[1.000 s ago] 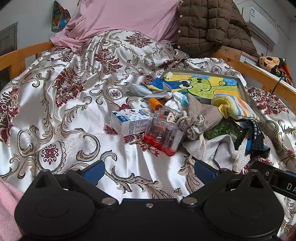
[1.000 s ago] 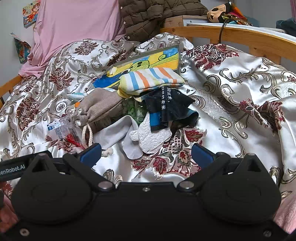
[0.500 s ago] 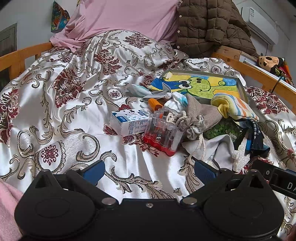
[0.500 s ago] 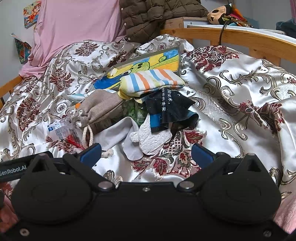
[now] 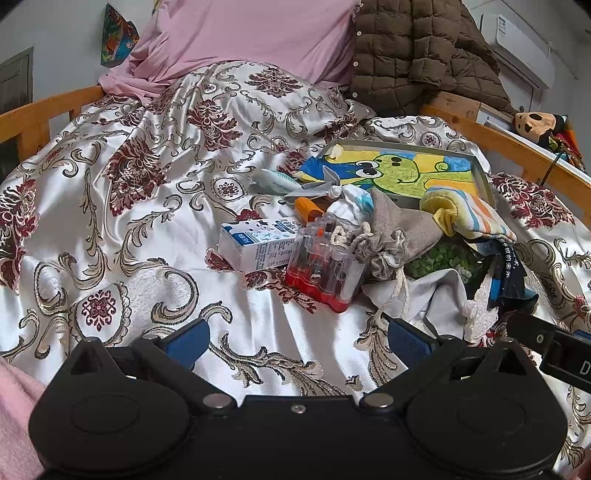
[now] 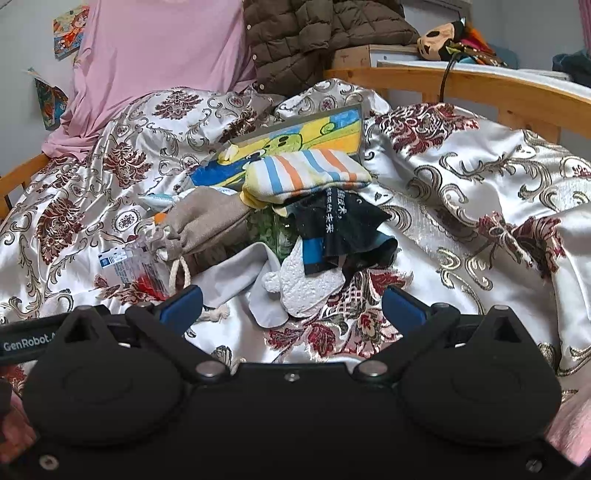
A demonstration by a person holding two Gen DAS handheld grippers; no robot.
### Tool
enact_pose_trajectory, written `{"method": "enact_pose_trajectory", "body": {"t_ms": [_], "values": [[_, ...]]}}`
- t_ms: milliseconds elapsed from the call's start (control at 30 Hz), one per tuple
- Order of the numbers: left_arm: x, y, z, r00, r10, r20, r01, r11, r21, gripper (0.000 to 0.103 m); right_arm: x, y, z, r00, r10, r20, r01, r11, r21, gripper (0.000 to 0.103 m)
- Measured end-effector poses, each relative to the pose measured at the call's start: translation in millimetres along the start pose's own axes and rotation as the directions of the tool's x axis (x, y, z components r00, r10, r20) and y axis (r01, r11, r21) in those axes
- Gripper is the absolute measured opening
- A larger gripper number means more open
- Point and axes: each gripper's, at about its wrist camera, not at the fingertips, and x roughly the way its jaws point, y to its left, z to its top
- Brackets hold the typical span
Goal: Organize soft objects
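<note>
Both grippers hang low over the bed [image 5: 110, 221], which is covered with a shiny white spread patterned in dark red and gold. The left gripper [image 5: 295, 338] has its jaws spread wide with nothing between them, and the right gripper [image 6: 291, 306] is the same, jaws spread and empty.

The soft things lie in a heap near the middle of the bed. A beige drawstring pouch [image 5: 399, 229] rests against a clear plastic case with a red bottom [image 5: 325, 266], and a small milk carton [image 5: 258, 242] lies just beside that case. A striped towel [image 6: 306, 175] sits on the lower edge of a framed cartoon picture [image 5: 402, 170]. Below the towel a dark cloth with white lettering [image 6: 343, 225] overlaps a white textured cloth [image 6: 306, 288], and a pale grey cloth [image 6: 236, 277] spreads next to them, touching the pouch's cord. A pink pillow [image 5: 240, 33] and a brown quilted jacket [image 5: 417, 48] lean at the head of the bed.
</note>
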Motion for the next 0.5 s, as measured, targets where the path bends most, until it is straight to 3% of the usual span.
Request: {"method": "enact_pose_trajectory", "body": {"t_ms": [233, 500], "values": [[0.1, 0.0, 1.1, 1.000, -0.001, 0.003, 0.001, 1.000, 0.003, 0.102, -5.0, 0.8, 3.0, 1.000, -0.010, 0.019, 0.010, 1.000, -0.022, 0.102], [-0.5, -1.3, 11.3, 0.999, -0.029, 0.036, 0.029, 1.000, 0.009, 0.102, -9.3, 5.7, 13.2, 0.995, 0.015, 0.097, -0.002, 0.991, -0.131, 0.102]]}}
